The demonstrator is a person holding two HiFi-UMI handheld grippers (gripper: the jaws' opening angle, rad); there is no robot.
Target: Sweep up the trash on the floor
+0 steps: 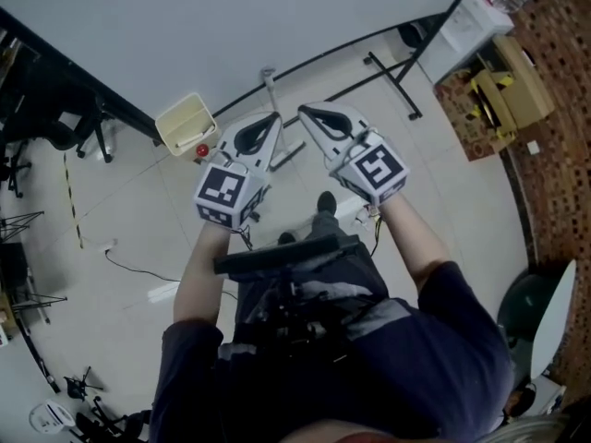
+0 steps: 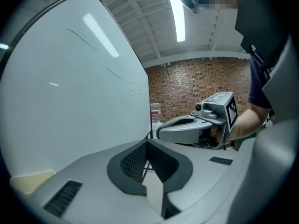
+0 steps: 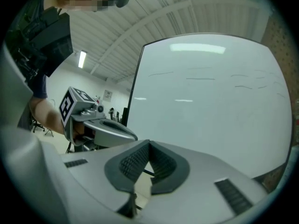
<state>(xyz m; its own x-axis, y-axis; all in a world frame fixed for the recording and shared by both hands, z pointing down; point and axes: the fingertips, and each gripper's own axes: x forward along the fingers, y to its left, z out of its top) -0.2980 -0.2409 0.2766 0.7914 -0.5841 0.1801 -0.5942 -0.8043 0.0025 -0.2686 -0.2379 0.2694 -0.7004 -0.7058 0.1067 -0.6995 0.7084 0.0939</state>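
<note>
Both grippers are raised side by side in front of the person, pointing at the large whiteboard [image 1: 231, 26]. My left gripper [image 1: 273, 118] is shut with nothing between its jaws; its ribbed pads [image 2: 135, 160] meet at the tip [image 2: 147, 144]. My right gripper [image 1: 304, 112] is also shut and empty, its tip [image 3: 149, 146] closed. Each gripper view shows the other gripper alongside: the right one [image 2: 196, 127] and the left one [image 3: 96, 122]. A cream dustpan-like bin [image 1: 187, 123] with a small red thing [image 1: 202, 150] beside it lies on the floor to the left. White scraps [image 1: 164, 292] lie on the tiles.
The whiteboard's black stand legs [image 1: 392, 81] reach across the floor ahead. A thin pale pole [image 1: 270, 86] stands just beyond the grippers. Cardboard boxes [image 1: 503, 90] sit by the brick wall at right. A cable [image 1: 129, 266] and tripods [image 1: 28, 293] are at left.
</note>
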